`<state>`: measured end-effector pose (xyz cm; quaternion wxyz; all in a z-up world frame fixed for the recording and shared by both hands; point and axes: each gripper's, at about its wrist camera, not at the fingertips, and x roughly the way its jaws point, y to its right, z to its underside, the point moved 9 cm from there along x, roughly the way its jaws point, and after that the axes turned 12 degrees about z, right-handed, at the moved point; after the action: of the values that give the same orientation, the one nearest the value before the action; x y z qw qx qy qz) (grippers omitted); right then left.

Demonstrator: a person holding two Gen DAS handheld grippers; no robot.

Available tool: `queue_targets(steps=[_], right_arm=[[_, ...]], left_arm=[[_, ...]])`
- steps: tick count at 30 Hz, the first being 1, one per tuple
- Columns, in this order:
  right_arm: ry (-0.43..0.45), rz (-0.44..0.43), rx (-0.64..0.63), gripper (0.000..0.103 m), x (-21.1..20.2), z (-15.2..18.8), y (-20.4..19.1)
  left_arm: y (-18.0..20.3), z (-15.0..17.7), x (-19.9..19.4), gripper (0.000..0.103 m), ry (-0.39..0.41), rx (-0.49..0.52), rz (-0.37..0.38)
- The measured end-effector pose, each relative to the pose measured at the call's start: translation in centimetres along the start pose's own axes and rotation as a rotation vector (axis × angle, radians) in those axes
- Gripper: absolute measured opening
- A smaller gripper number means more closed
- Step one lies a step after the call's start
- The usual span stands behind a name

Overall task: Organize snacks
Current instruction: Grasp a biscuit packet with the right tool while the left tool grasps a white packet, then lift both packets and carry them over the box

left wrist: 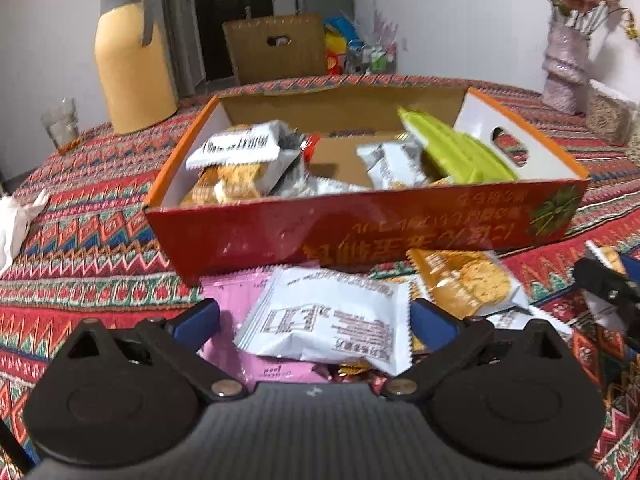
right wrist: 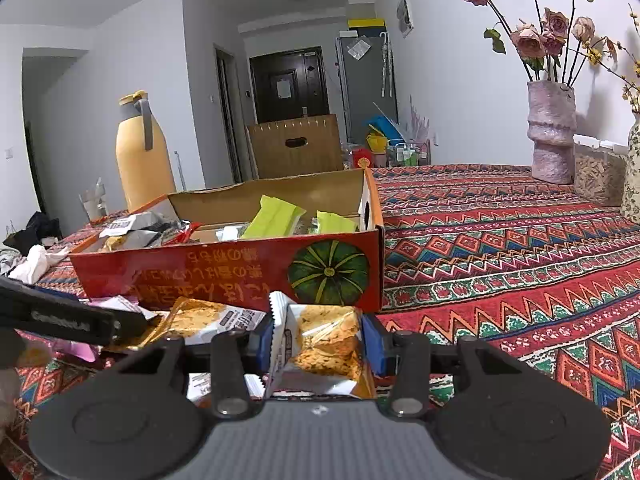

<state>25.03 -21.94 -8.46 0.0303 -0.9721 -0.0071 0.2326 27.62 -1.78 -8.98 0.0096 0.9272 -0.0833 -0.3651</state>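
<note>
Two tools work the snack pile: the right tool [right wrist: 318,338] is clamped on an orange cracker packet [right wrist: 326,350], while the left tool [left wrist: 314,320] stands wide open around a white packet [left wrist: 328,316] (pads not touching). Both sit on the counter [right wrist: 520,240] just before the pumpkin box [right wrist: 240,268]. Lift clear of its front wall before releasing. Packets underneath are hidden.

White walls [right wrist: 460,60], dark door [right wrist: 289,84]

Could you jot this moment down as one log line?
right tool: gripping cracker packet | left tool: open around white packet | box: partly filled
</note>
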Motion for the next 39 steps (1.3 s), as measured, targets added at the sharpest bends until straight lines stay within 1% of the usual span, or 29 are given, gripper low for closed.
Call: queue_targets(steps=[2, 4, 5, 6, 7, 11, 14, 17, 23, 31, 39], right_arm=[[0.001, -0.007, 0.001, 0.044, 0.0, 0.0, -0.1], [0.003, -0.011, 0.001, 0.044, -0.1, 0.0, -0.1], [0.004, -0.012, 0.001, 0.044, -0.1, 0.0, -0.1], [0.004, -0.013, 0.002, 0.044, -0.1, 0.0, -0.1], [0.005, -0.013, 0.002, 0.044, -0.1, 0.0, -0.1], [0.005, -0.011, 0.000, 0.044, -0.1, 0.0, -0.1], [0.006, -0.009, -0.001, 0.044, -0.1, 0.0, -0.1], [0.006, -0.007, -0.003, 0.044, -0.1, 0.0, -0.2], [0.011, -0.003, -0.003, 0.044, -0.2, 0.0, -0.1], [0.025, 0.006, -0.008, 0.044, -0.4, -0.1, -0.1], [0.037, -0.007, -0.035, 0.044, -1.2, -0.7, -0.7]], left_arm=[[-0.1, 0.0, 0.1, 0.103, 0.007, -0.005, -0.007], [-0.1, -0.1, 0.0, 0.099, 0.015, -0.009, -0.006], [0.0, -0.1, 0.0, 0.094, 0.020, -0.007, -0.006], [0.1, -0.2, -0.1, 0.091, 0.023, -0.003, -0.006], [0.2, -0.3, -0.2, 0.084, 0.030, 0.003, -0.005], [0.3, -0.4, -0.7, 0.067, 0.050, 0.008, 0.011], [0.1, -0.4, -1.1, 0.061, 0.068, 0.005, 0.013], [-0.1, -0.2, -1.3, 0.058, 0.078, 0.001, 0.012], [-0.6, 0.0, -2.4, 0.057, 0.109, -0.011, -0.007], [-0.5, -1.1, -5.4, 0.057, 0.194, 0.000, -0.022], [-0.1, -3.4, -8.5, 0.057, 0.294, 0.010, -0.020]])
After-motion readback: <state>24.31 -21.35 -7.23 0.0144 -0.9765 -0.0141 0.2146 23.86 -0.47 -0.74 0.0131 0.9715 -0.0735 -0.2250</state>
